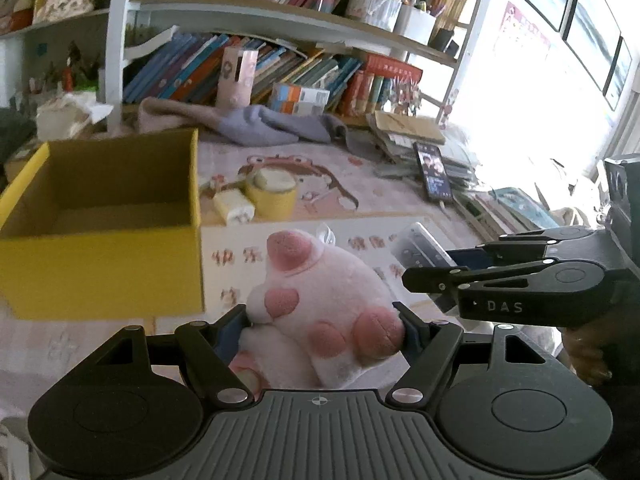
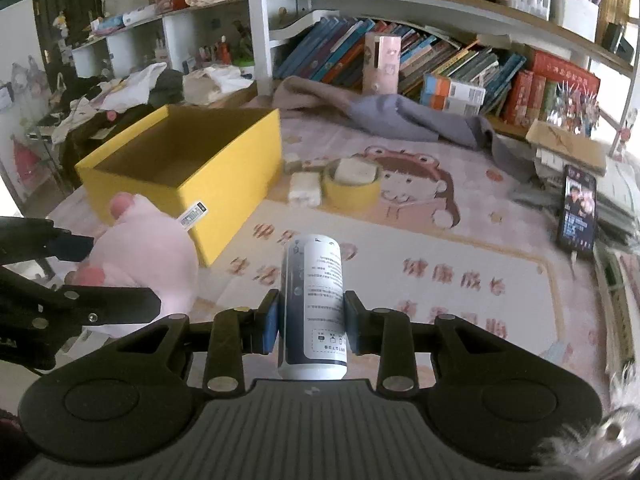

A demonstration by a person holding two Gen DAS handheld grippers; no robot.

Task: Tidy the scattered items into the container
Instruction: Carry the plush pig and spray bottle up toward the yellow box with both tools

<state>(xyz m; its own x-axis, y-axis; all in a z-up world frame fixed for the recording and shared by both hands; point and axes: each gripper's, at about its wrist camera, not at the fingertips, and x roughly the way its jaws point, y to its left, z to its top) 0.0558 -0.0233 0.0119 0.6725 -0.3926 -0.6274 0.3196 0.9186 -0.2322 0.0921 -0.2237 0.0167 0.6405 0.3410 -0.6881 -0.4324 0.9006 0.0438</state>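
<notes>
My left gripper (image 1: 322, 320) is shut on a pink plush paw toy (image 1: 320, 300) and holds it above the mat, right of the open yellow box (image 1: 100, 272). My right gripper (image 2: 311, 322) is shut on a white and dark cylindrical bottle (image 2: 314, 304), held lengthwise between the blue pads. The box (image 2: 224, 184) looks empty in the right wrist view and lies ahead to the left. The plush (image 2: 148, 256) and the left gripper show at the left of that view. The right gripper (image 1: 436, 270) with the bottle (image 1: 420, 244) shows at the right of the left wrist view.
A yellow tape roll (image 2: 352, 188) and a small white charger block (image 2: 306, 188) lie on the pink cartoon mat (image 2: 440, 264) next to the box. A phone (image 2: 578, 212) leans on paper stacks at the right. Grey cloth (image 2: 420, 120) and bookshelves stand behind.
</notes>
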